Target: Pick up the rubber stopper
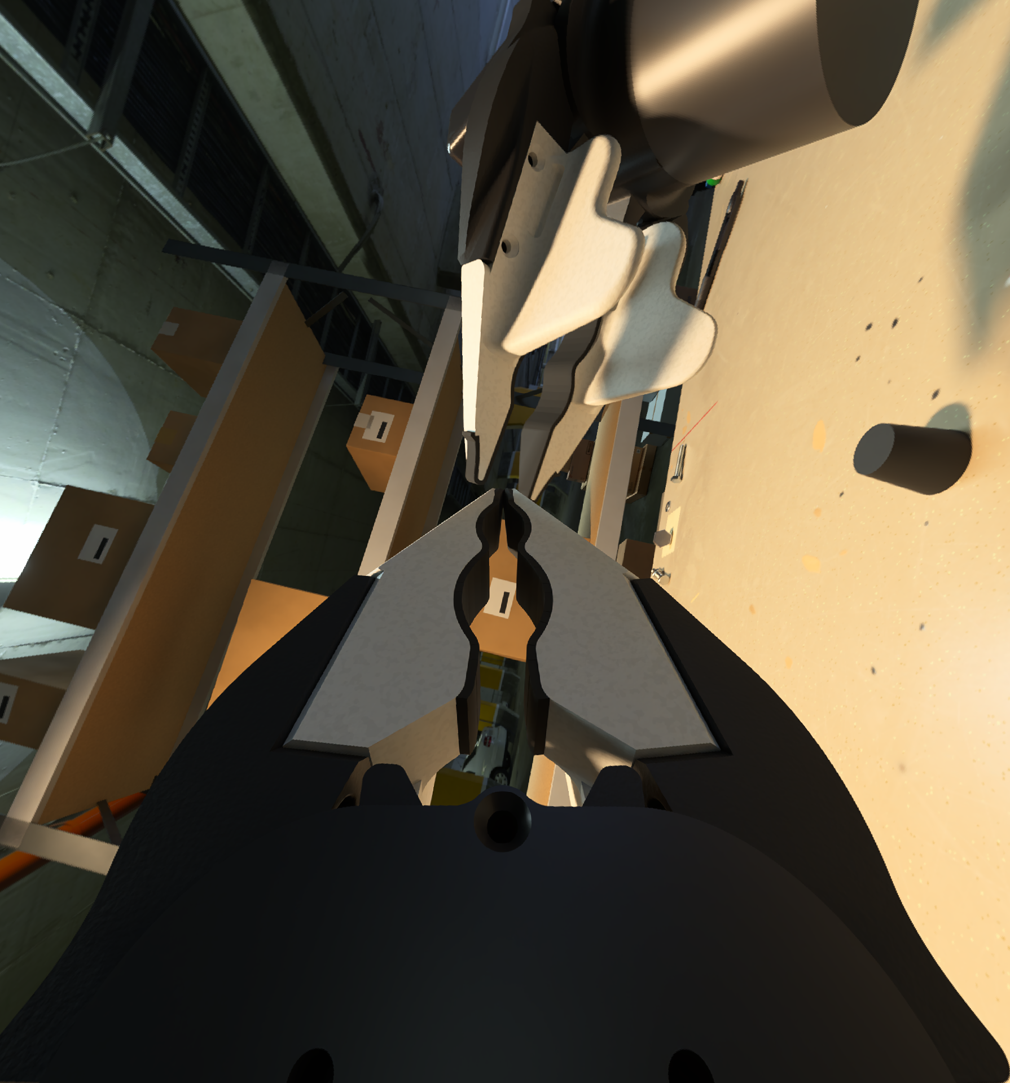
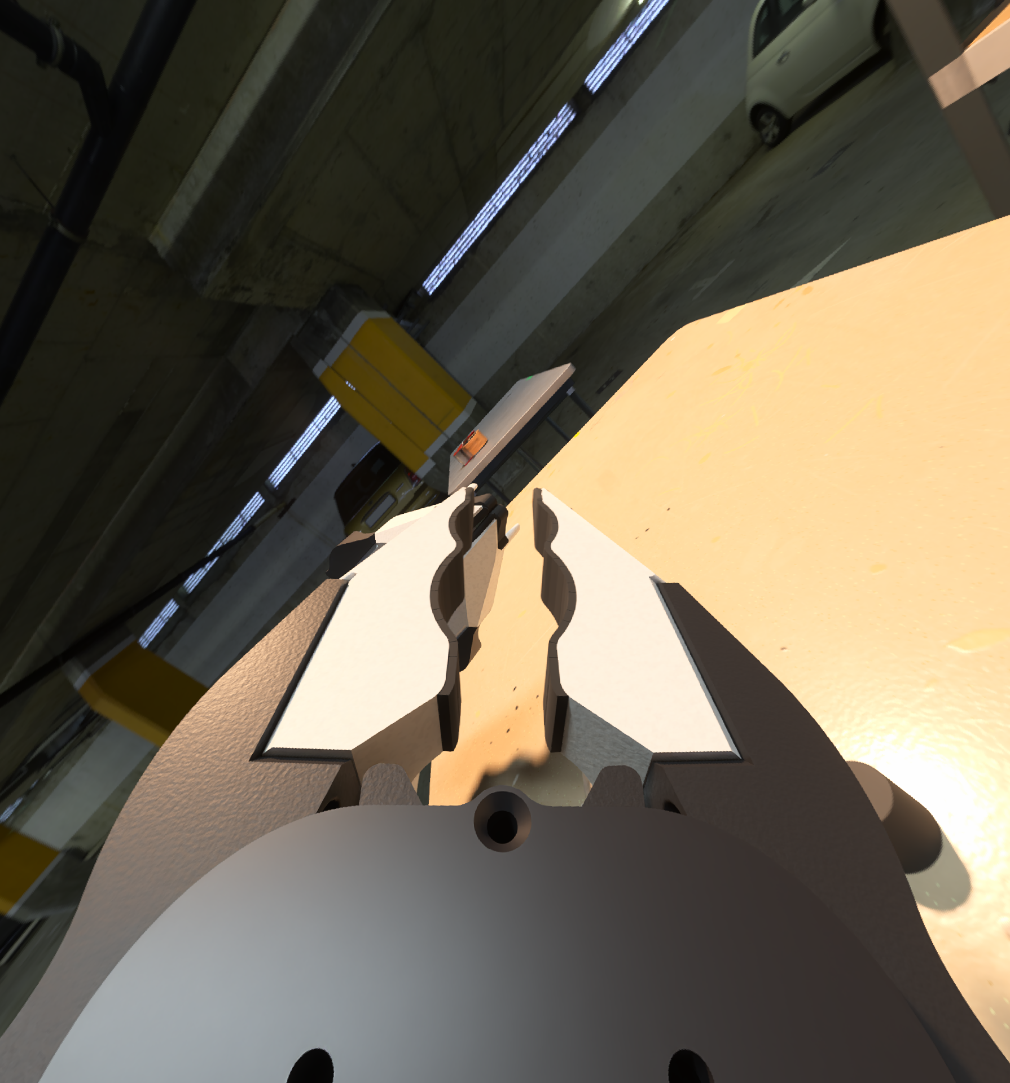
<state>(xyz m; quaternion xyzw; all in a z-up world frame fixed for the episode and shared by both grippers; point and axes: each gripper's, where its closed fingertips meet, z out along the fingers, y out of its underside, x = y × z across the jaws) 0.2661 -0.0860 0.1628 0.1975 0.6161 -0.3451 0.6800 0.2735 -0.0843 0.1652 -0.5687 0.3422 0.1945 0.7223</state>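
Where the left gripper (image 1: 504, 498) appears in its own view, its two grey-faced fingers meet at the tips, clenched on nothing. One right gripper (image 2: 505, 498), with two white-faced fingers, stands released with a clear gap between them, empty; it also shows in the left wrist view, just beyond the left gripper's tips. One dark grey, slightly tapered rubber stopper (image 1: 912, 457) sits on the pale tan speckled tabletop (image 1: 842, 703), well apart from the left gripper and touched by neither gripper; its narrower flat end faces away from the tabletop. In the right wrist view the stopper (image 2: 901, 820) shows partly, beside that gripper's body. Small dark specks dot the tabletop around the stopper. Beyond the left gripper: shelving with at least five brown cardboard boxes (image 1: 89, 551), each with a white label. Beyond the right gripper: concrete ceiling beams, three yellow-banded pillars (image 2: 394, 392), one small white table (image 2: 514, 422), one pale parked car (image 2: 813, 58).
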